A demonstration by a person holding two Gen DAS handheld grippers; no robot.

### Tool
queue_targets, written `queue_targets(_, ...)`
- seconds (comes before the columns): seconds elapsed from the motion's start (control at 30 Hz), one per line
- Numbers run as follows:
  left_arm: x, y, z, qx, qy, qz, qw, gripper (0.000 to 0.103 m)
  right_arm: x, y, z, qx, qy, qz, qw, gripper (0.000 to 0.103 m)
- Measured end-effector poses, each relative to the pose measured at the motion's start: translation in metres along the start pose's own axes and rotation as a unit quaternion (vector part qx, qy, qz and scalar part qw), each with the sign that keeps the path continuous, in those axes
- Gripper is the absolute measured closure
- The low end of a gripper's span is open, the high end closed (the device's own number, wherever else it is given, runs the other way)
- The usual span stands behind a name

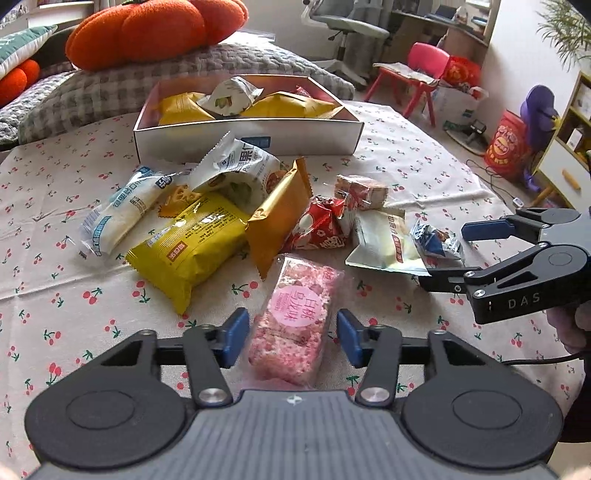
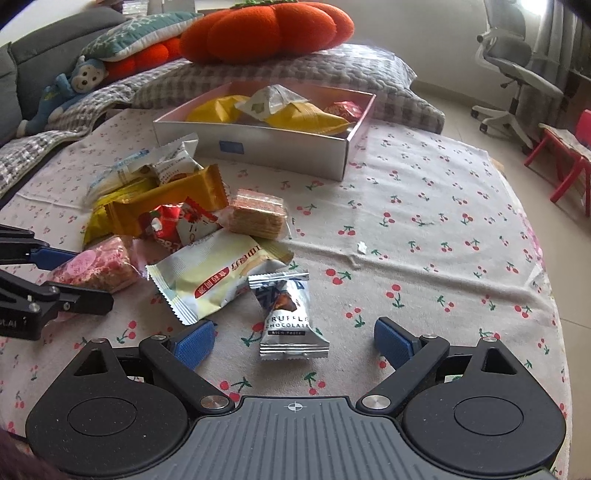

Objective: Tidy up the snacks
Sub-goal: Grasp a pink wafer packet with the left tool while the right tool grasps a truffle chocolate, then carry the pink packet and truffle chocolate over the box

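Two tongs face the pile: the left tongs (image 1: pixel 292 341) straddle the pink rice bar (image 1: pixel 291 325), lengthwise between unclosed pads, while the right tongs (image 2: pixel 293 343) gape around the truffle chocolate packet (image 2: pixel 290 317).

Cherry-print tablecloth (image 1: pixel 406 155), pink snack bar (image 1: pixel 291 325), orange pumpkin cushion (image 1: pixel 147 29), blue-padded tongs (image 1: pixel 291 341).

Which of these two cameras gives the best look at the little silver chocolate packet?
The right wrist view: the truffle chocolate packet stands close, centred, its label readable. The left wrist view shows it small, crumpled, far right, near the right gripper.
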State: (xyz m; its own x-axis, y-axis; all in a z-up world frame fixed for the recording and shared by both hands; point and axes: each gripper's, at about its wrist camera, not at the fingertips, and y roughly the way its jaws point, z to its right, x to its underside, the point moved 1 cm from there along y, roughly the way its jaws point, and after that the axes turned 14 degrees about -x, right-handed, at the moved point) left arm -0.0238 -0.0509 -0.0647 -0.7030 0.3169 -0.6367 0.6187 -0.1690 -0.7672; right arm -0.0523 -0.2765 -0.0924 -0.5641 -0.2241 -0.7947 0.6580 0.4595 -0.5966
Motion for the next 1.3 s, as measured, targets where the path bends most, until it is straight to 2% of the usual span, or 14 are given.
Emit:
queue_targets(0.23,0.0,-0.003,0.002,0.002,0.006,0.006,1.0,0.068,-0.001,0.0,-0.007,-0.008,-0.021,0.0,1.0,0.026)
queue_targets(0.43,-0.001,-0.003,0.001,0.005,0.005,0.006,1.0,0.072,-0.002,-0.001,-0.009,-0.02,-0.028,-0.001,0.999,0.046)
queue_targets(0.67,-0.002,-0.004,0.001,0.007,0.004,0.005,1.0,0.073,-0.004,-0.001,-0.012,-0.018,-0.039,0.0,0.999,0.077)
queue_targets(0.8,-0.003,-0.007,0.001,0.009,0.004,0.008,0.9999,0.073,-0.005,-0.003,-0.015,-0.012,-0.051,0.003,0.999,0.08)
queue_targets(1.3,-0.022,-0.022,0.0,0.022,-0.006,0.039,0.999,0.073,-0.024,-0.022,-0.012,-0.025,-0.023,0.042,0.999,0.08)
